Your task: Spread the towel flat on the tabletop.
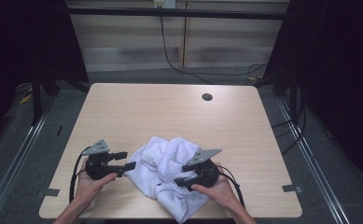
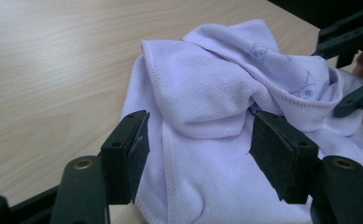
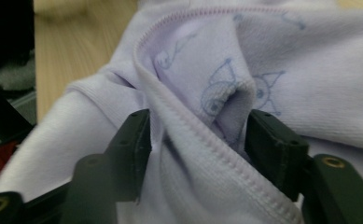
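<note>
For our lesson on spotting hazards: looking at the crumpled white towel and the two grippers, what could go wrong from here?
1. The right gripper straddles a bunched fold of the towel, so it may pinch several layers instead of one edge.
2. The left gripper has open jaws over the towel's flat part; closing there might catch nothing.
3. The towel lies near the table's front edge and could slide off.

White towel [image 1: 167, 172] bunched on pale wood-grain table [image 1: 170, 107], tinted faintly lilac up close. Thin blue line drawings scattered over the fabric, cat-like faces with pointed ears; hem stitching running pinkish-lilac. Black jaws on left gripper [image 1: 124, 161], brass-coloured screws glinting in the left gripper view. Black again on right gripper [image 1: 183, 175], grey plate on top. Dark round hole [image 1: 207, 97] in the tabletop.
</note>
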A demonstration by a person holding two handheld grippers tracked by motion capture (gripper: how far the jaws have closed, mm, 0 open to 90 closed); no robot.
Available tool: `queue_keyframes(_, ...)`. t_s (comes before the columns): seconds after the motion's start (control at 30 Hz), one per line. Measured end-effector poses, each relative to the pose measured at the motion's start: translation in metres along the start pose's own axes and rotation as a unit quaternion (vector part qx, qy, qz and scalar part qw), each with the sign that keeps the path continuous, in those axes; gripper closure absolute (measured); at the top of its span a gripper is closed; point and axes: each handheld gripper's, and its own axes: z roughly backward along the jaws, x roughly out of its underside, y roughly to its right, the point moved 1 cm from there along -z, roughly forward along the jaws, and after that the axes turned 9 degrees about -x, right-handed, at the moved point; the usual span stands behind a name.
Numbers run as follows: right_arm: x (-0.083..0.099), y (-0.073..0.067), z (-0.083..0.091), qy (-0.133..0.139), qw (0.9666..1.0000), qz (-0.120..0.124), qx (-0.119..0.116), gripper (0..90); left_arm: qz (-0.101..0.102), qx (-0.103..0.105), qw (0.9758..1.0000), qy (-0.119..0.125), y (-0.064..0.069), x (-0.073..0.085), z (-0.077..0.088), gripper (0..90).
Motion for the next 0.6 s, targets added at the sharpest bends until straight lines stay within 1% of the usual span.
queue_keyframes(0.03,-0.002,-0.001,0.005,0.008,0.9999,-0.003,0.007,36.8,-0.003,0.0,1.0,0.004,0.0,-0.002,-0.004,40.6)
queue_keyframes(0.07,-0.004,0.0,0.009,0.016,0.9998,-0.005,0.007,36.5,-0.004,0.002,1.0,0.003,-0.001,-0.005,-0.008,44.1)
queue_keyframes(0.1,-0.007,0.001,0.012,0.024,0.9997,-0.005,0.007,36.6,0.0,0.007,1.0,0.002,-0.002,-0.007,-0.013,45.0)
queue_keyframes(0.13,-0.01,0.002,0.015,0.034,0.9993,-0.006,0.014,36.8,0.004,0.012,0.9999,0.002,-0.003,-0.009,-0.018,46.8)
queue_keyframes(0.17,-0.014,0.004,0.016,0.043,0.9989,-0.01,0.018,36.9,0.007,0.015,0.9999,0.005,-0.005,-0.011,-0.023,49.2)
queue_keyframes(0.2,-0.018,0.007,0.016,0.05,0.9984,-0.016,0.02,37.1,0.013,0.018,0.9997,0.004,-0.006,-0.011,-0.028,49.1)
queue_keyframes(0.27,-0.026,0.016,0.012,0.058,0.9974,-0.024,0.034,36.5,0.022,0.021,0.9995,-0.007,-0.007,-0.012,-0.038,43.5)
queue_keyframes(0.3,-0.029,0.021,0.009,0.059,0.9974,-0.026,0.033,36.4,0.022,0.02,0.9995,-0.011,-0.006,-0.012,-0.042,41.3)
queue_keyframes(0.37,-0.034,0.028,0.0,0.063,0.9971,-0.033,0.028,35.0,0.028,0.026,0.9992,-0.012,-0.006,-0.012,-0.047,36.9)
queue_keyframes(0.4,-0.036,0.031,-0.005,0.063,0.9971,-0.037,0.023,34.7,0.03,0.029,0.999,-0.016,-0.006,-0.011,-0.05,35.7)
queue_keyframes(0.43,-0.037,0.032,-0.011,0.061,0.9972,-0.04,0.019,33.9,0.026,0.031,0.9989,-0.023,-0.005,-0.01,-0.053,36.3)
queue_keyframes(0.47,-0.038,0.033,-0.016,0.059,0.9973,-0.041,0.015,33.7,0.024,0.027,0.9988,-0.033,-0.003,-0.008,-0.057,39.2)
queue_keyframes(0.5,-0.039,0.034,-0.021,0.053,0.9976,-0.042,0.012,33.8,0.013,0.029,0.9984,-0.046,-0.002,-0.006,-0.06,45.8)
queue_keyframes(0.53,-0.038,0.034,-0.026,0.042,0.9981,-0.042,0.015,35.1,-0.002,0.029,0.9982,-0.053,0.001,-0.004,-0.062,59.1)
queue_keyframes(0.57,-0.038,0.034,-0.03,0.032,0.9984,-0.041,0.023,40.1,-0.01,0.017,0.9984,-0.052,0.003,-0.003,-0.062,68.3)
queue_keyframes(0.6,-0.037,0.034,-0.032,0.023,0.9985,-0.041,0.029,50.9,-0.002,0.021,0.9986,-0.048,0.003,-0.004,-0.06,75.2)
